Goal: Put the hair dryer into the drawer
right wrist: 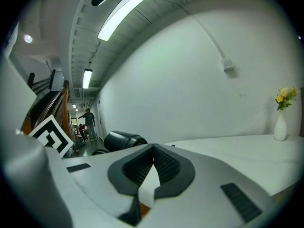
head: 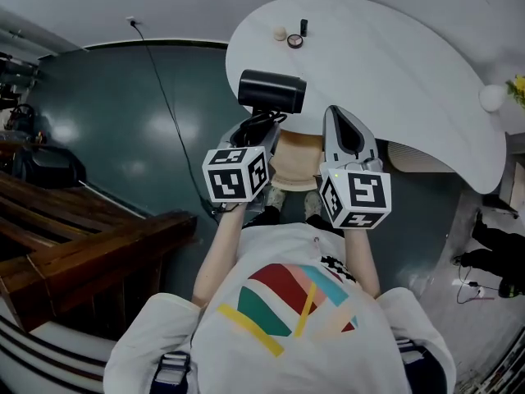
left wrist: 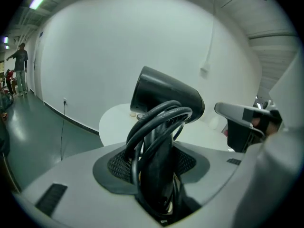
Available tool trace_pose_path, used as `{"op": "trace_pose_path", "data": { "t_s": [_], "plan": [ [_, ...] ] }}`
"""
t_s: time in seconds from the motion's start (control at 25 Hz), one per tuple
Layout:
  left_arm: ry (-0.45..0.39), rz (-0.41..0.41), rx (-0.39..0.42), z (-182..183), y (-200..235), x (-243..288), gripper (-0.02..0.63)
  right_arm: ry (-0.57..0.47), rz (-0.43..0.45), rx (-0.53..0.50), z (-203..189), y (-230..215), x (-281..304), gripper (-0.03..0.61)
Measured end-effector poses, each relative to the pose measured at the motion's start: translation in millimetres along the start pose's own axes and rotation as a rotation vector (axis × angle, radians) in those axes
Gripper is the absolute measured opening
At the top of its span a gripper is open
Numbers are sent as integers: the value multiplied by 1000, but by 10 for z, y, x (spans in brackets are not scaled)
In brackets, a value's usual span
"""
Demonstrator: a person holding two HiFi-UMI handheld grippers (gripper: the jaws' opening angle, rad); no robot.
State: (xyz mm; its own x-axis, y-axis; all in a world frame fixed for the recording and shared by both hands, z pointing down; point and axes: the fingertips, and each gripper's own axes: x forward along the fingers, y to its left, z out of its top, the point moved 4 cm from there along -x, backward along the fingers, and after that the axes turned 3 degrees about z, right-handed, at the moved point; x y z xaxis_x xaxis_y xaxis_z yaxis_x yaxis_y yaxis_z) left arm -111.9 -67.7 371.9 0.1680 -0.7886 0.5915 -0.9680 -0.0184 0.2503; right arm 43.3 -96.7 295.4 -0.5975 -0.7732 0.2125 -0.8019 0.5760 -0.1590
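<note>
white curved surface over dark green floor, wooden stairs at left. left gripper with jaws clamped on the handle of the black hair dryer, cord looped round it, head upward at the surface's near edge. just beside, right gripper, jaws closed tip to tip on nothing.

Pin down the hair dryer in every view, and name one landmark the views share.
Head view: hair dryer at upper centre, against the table's near edge.
Left gripper view: hair dryer at centre, with its handle and coiled cord clamped between the jaws.
Right gripper view: hair dryer at lower left, its black barrel beyond the jaws.
Shared landmark: the white table.
</note>
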Motion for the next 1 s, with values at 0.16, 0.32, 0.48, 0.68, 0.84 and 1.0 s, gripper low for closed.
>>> {"op": "trace_pose_path", "data": {
  "t_s": [0.16, 0.32, 0.48, 0.68, 0.84, 1.0],
  "plan": [
    [81, -4, -15, -295, -25, 73, 227, 33, 0, 17, -100, -30, 8, 11],
    [149, -21, -44, -530, -56, 145, 226, 52, -3, 25, -167, -44, 31, 11],
    [214, -39, -80, -744, -90, 218, 225, 71, 0, 29, -228, -45, 50, 11],
    [296, -40, -89, -998, -96, 290, 225, 96, -2, 39, -311, -53, 59, 11],
    [359, -39, -95, -1191, -78, 356, 225, 110, -9, 46, -353, -74, 50, 12],
    [431, -45, -140, -1429, -63, 438, 225, 119, -28, 53, -406, -117, 18, 11]
  ]
}}
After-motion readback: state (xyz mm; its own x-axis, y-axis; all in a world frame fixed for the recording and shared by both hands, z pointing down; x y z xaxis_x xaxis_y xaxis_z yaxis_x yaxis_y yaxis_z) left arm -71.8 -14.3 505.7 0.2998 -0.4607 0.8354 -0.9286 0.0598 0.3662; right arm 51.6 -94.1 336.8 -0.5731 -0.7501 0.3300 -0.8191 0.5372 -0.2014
